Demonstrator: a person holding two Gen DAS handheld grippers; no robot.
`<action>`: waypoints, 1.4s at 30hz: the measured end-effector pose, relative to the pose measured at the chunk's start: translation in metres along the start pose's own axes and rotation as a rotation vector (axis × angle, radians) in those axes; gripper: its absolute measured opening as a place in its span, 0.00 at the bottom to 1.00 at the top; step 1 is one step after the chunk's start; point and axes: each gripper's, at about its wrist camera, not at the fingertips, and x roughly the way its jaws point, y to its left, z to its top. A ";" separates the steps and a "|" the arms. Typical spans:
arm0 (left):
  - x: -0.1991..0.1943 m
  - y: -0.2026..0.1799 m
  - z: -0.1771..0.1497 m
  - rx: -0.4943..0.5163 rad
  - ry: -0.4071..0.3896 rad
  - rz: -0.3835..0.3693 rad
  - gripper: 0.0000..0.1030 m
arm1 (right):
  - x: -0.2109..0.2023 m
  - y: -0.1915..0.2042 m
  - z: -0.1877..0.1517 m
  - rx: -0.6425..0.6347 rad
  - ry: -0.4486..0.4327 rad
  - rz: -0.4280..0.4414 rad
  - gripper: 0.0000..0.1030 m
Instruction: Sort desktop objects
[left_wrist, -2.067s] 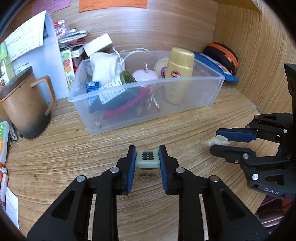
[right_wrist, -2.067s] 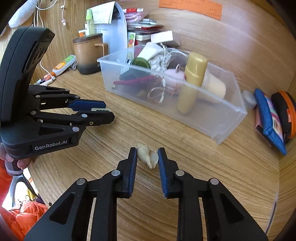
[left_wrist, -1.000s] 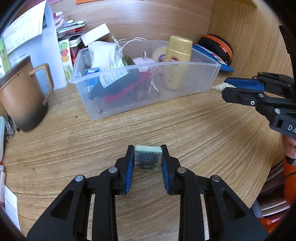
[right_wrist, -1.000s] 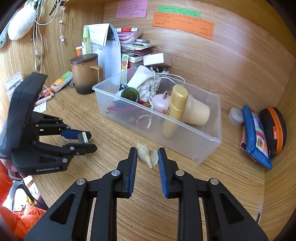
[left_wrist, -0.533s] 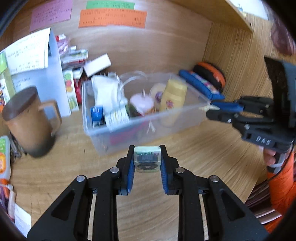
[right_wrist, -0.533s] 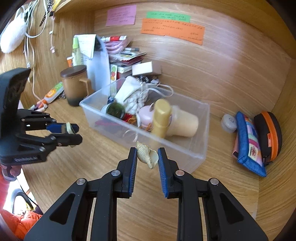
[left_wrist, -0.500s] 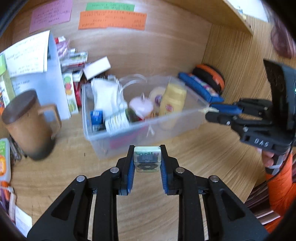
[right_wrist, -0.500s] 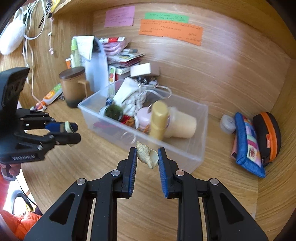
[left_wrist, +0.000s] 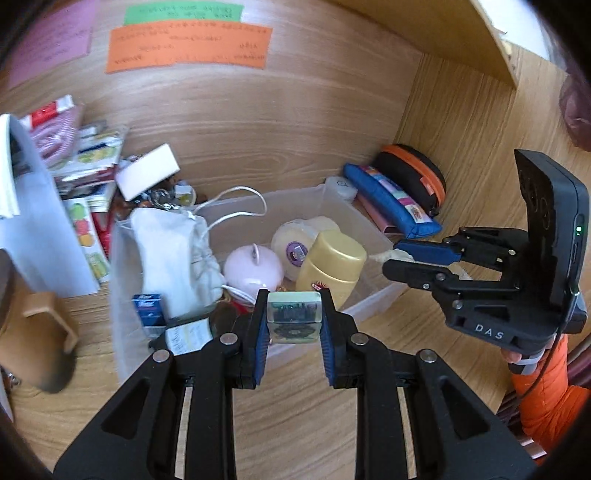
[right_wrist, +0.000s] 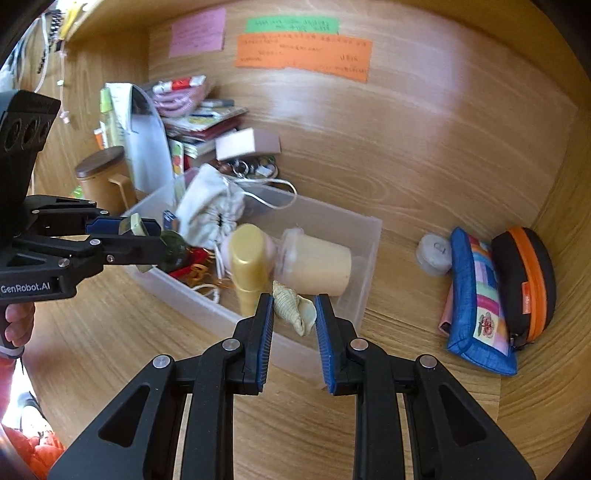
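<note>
My left gripper is shut on a small pale green block with dark dots, held in the air over the front wall of the clear plastic bin. My right gripper is shut on a cream spiral seashell, raised above the bin's near wall. The bin holds a gold-capped bottle, a pink round thing, a white drawstring bag and several other items. Each gripper shows in the other's view: the right one by the bin's right end, the left one at its left end.
A brown lidded mug and a stack of booklets and packets stand left of the bin. A blue patterned pouch, a black and orange case and a small white round thing lie at the right. Sticky notes hang on the back wall.
Both grippers have lifted off the desk and travelled toward the bin, the left with the green block, the right with the shell. They now hang over the bin's front edge.
</note>
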 end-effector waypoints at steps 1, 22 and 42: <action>0.005 0.000 0.001 0.002 0.007 -0.001 0.23 | 0.003 -0.001 0.000 0.002 0.006 0.000 0.20; 0.036 0.002 0.000 0.030 0.061 0.001 0.23 | 0.025 -0.003 0.001 -0.013 0.038 -0.018 0.29; -0.029 -0.020 -0.015 0.079 -0.086 0.114 0.71 | -0.041 0.011 -0.009 0.007 -0.095 -0.078 0.55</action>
